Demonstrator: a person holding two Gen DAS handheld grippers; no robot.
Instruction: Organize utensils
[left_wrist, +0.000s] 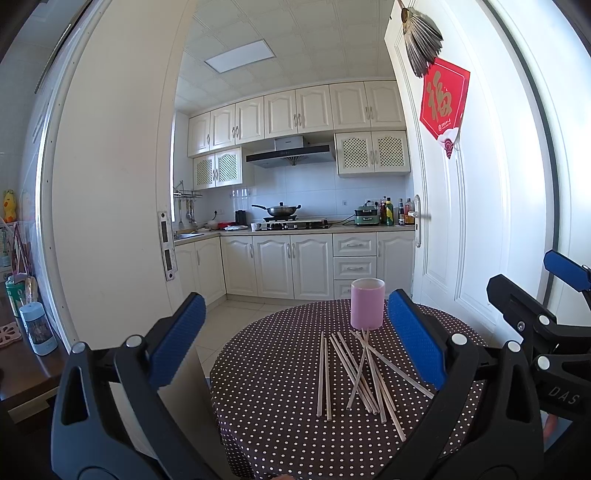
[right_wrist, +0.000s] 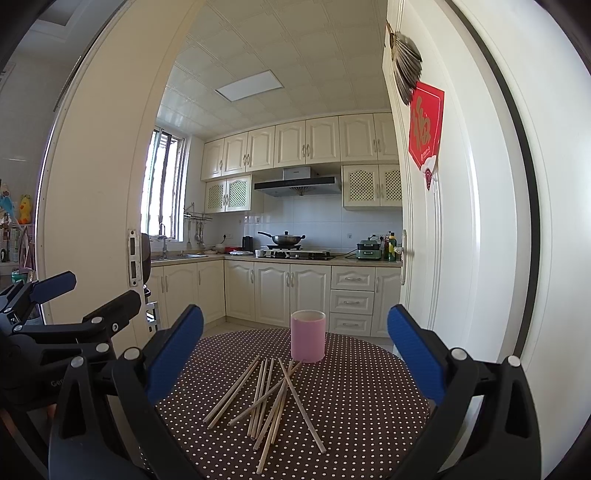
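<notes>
The likeliest trouble from here is a clumsy first pick: the pale wooden chopsticks (left_wrist: 354, 373) lie crossed over one another in a loose heap, so closing on one stick would probably drag or flick its neighbours, and a thin round stick could roll off the round table with the dark brown, white-dotted cloth (left_wrist: 273, 435). A second risk is the tall pink cylindrical cup (left_wrist: 367, 303), which stands upright at the far side of the table with the tips of a few sticks touching or nearly touching its base; a long stick pushed in at an angle could tip it, since it looks light and narrow-footed. The left gripper (left_wrist: 295, 343) hovers above the near edge with its blue-padded fingers spread wide and nothing between them, and the right gripper (right_wrist: 295, 354) hangs alongside it, equally wide and empty. The sticks themselves are slim, straight and uniform, roughly a dozen, with two lying parallel on the left of the heap and the rest fanned and overlapping toward the cup. They sit in the middle of the table, between the grippers and the cup, and none is in the cup yet.
</notes>
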